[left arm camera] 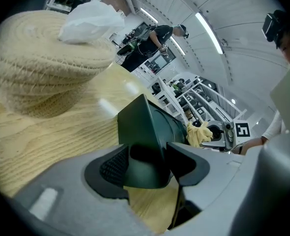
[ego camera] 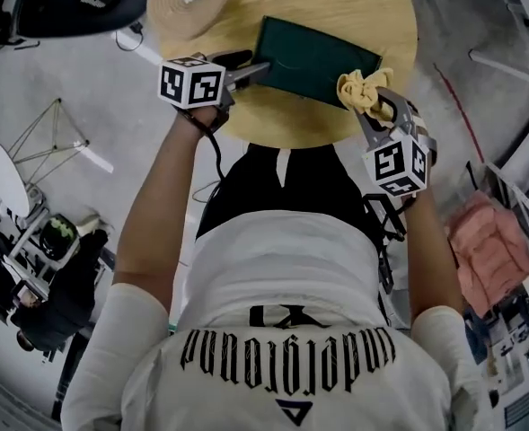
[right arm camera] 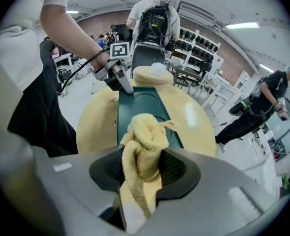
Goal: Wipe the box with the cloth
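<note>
The right claw (right arm camera: 142,167) is clenched on a bunched yellow cloth (right arm camera: 142,140). The wad bulges out ahead of its jaws and a thin tail hangs down behind them. Just beyond this claw's tips the cloth sits over the nearest end of the dark green box (right arm camera: 139,101), which lies flat on the round wooden bench (right arm camera: 94,123) and stretches away from the claw. In the head view the cloth (ego camera: 361,90) covers the box's (ego camera: 313,59) right corner, near the bench's (ego camera: 282,117) edge. The left claw (ego camera: 246,72) reaches in from the opposite side. In its own view the left claw (left arm camera: 147,167) is clamped on the end of the box (left arm camera: 149,126), one jaw on either side of its dark wall, with the pale bench (left arm camera: 51,142) below and to its left. The two claws face each other along the box, the right one holding the cloth (left arm camera: 199,134) at the far end. Further off, past the left claw and toward the bench's far side, rests a woven straw hat (left arm camera: 41,75) with a crumpled white wad (left arm camera: 93,18) on top of it. Beyond the bench, a person (right arm camera: 152,18) stands in the workshop.
</note>
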`<state>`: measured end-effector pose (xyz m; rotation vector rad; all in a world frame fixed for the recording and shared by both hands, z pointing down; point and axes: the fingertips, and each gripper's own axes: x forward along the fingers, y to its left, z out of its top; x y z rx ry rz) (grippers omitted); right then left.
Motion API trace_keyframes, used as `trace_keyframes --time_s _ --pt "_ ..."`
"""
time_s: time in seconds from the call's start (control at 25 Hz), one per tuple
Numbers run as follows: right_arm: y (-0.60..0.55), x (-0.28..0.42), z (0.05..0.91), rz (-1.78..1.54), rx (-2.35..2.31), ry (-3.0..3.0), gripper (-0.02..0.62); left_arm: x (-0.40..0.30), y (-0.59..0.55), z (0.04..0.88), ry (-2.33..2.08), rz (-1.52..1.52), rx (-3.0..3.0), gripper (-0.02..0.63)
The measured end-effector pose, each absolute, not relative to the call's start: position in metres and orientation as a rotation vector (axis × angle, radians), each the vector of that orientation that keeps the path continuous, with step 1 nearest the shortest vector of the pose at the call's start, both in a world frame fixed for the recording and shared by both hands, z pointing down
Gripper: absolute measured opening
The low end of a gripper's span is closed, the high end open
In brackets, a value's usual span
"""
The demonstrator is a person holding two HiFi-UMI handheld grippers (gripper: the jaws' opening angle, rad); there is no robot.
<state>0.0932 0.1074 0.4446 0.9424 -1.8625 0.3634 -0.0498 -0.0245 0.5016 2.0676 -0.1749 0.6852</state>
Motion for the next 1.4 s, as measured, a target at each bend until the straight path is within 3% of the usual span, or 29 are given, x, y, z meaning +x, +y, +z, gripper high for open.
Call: trace_keyframes --time_s 0.36,1.0,1.4 --pt "0.187 0.088 0.468 0.609 1.135 -1.736 0.142 -0.048 -0.023 0.5 -0.172 0.692 2.082 0.255" --pt "0.124 0.014 0.517 1.035 1.473 -1.763 0.141 -0.041 -0.017 0.504 -0.095 0.69 2.08 0.256" --pt "0.176 0.09 0.517 1.107 1.557 -1.627 0.141 -0.041 -0.022 0.501 -0.103 0.717 2.105 0.256"
